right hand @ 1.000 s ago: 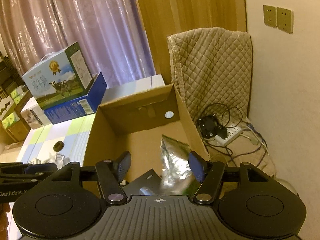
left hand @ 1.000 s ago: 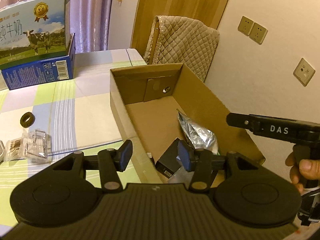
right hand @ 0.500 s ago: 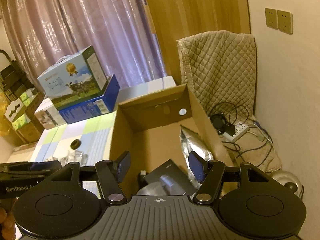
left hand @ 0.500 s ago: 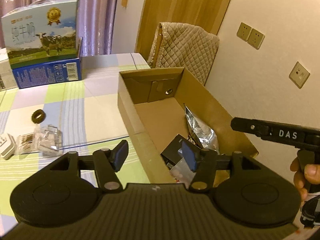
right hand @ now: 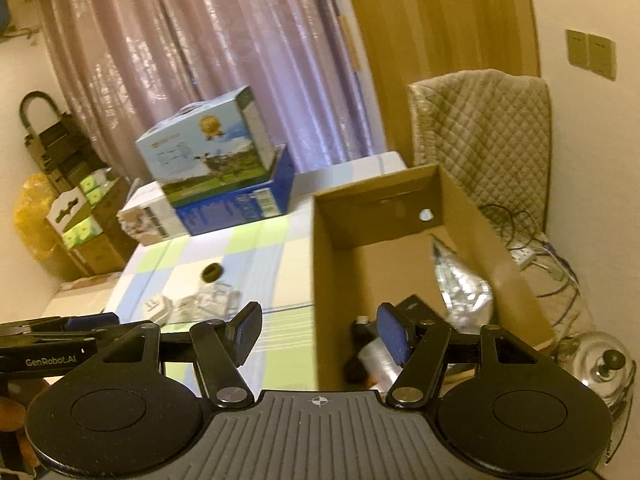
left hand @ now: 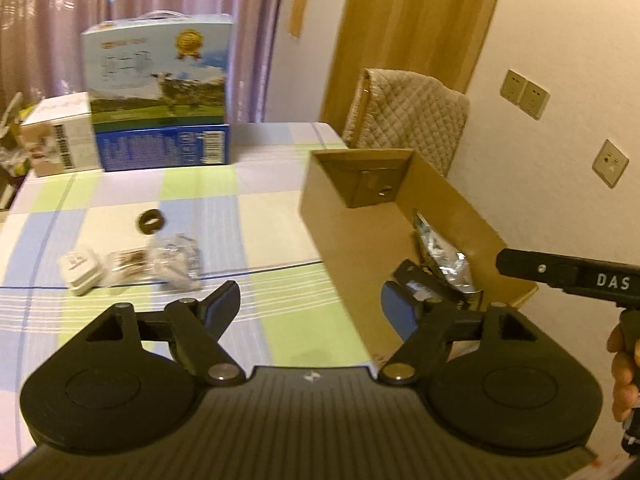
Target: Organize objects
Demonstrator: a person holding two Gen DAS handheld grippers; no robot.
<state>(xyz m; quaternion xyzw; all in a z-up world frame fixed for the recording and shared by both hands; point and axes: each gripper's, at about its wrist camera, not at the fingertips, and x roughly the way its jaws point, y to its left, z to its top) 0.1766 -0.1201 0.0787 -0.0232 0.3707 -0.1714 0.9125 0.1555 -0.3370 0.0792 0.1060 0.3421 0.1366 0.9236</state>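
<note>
An open cardboard box [left hand: 332,216] [right hand: 336,264] stands at the table's right edge. Inside lie a silver foil bag [left hand: 444,256] [right hand: 460,284] and a black flat item [left hand: 408,276] [right hand: 412,306]. On the checked tablecloth lie a black ring [left hand: 149,221] [right hand: 212,272], a clear plastic packet [left hand: 176,258] [right hand: 208,302] and a white adapter [left hand: 82,272] [right hand: 154,306]. My left gripper [left hand: 310,304] is open and empty above the box's near left corner. My right gripper [right hand: 318,332] is open and empty over the box's left wall.
Milk cartons [left hand: 160,92] [right hand: 212,152] are stacked on a blue box at the table's far side, with a white box [left hand: 60,140] beside them. A quilted chair [left hand: 408,108] [right hand: 480,128] stands behind the cardboard box. Cables [right hand: 536,256] and a glass lid [right hand: 600,364] lie on the floor.
Both grippers have drawn back and swung left, away from the box's inside; the table's small items now show more centrally. Both stay open and empty.
</note>
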